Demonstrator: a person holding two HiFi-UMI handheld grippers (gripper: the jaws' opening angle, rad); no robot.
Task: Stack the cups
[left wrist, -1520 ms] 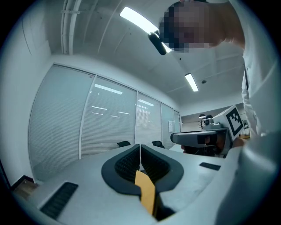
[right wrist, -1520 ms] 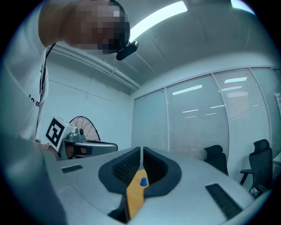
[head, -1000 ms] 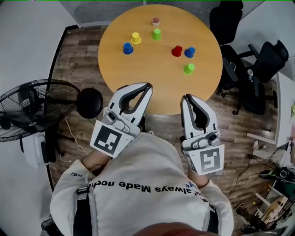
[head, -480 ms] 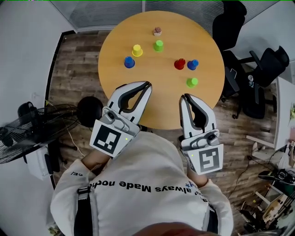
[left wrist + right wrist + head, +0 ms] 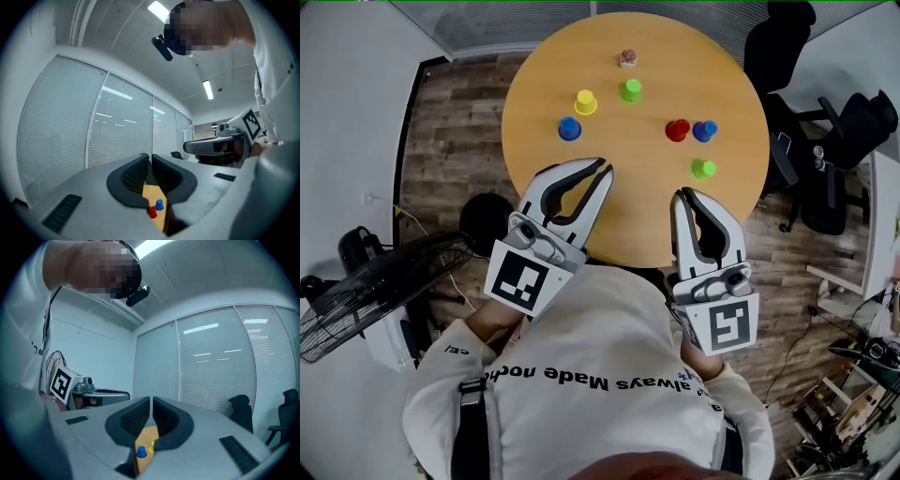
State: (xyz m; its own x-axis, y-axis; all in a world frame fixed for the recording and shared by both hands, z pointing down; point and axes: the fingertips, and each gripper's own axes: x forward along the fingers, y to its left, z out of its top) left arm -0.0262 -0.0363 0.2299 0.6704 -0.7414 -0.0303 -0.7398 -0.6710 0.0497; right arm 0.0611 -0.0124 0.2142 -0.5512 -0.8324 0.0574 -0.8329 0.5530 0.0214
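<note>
Change: the round table (image 5: 628,211) has drawn nearer; its edge now lies under both jaw tips. Approach only, no cup reached.
Left gripper (image 5: 605,169), right gripper (image 5: 682,194): jaws pressed together, empty.
Cups: six, unstacked, upper centre of frame, all beyond the tips. Nearest: left blue cup (image 5: 569,128); lower green cup (image 5: 703,169).

Left gripper view: the table (image 5: 153,191) is masked by the left tongs (image 5: 150,157) except for a narrow strip, where only a red cup (image 5: 152,212) and a blue cup (image 5: 159,204) are seen. Right gripper view: a yellow cup (image 5: 151,447) is half covered by a jaw. Head view: a small object (image 5: 627,58) at the far table edge is too small to be identified, and the fan (image 5: 380,291) is cut by the left edge.
</note>
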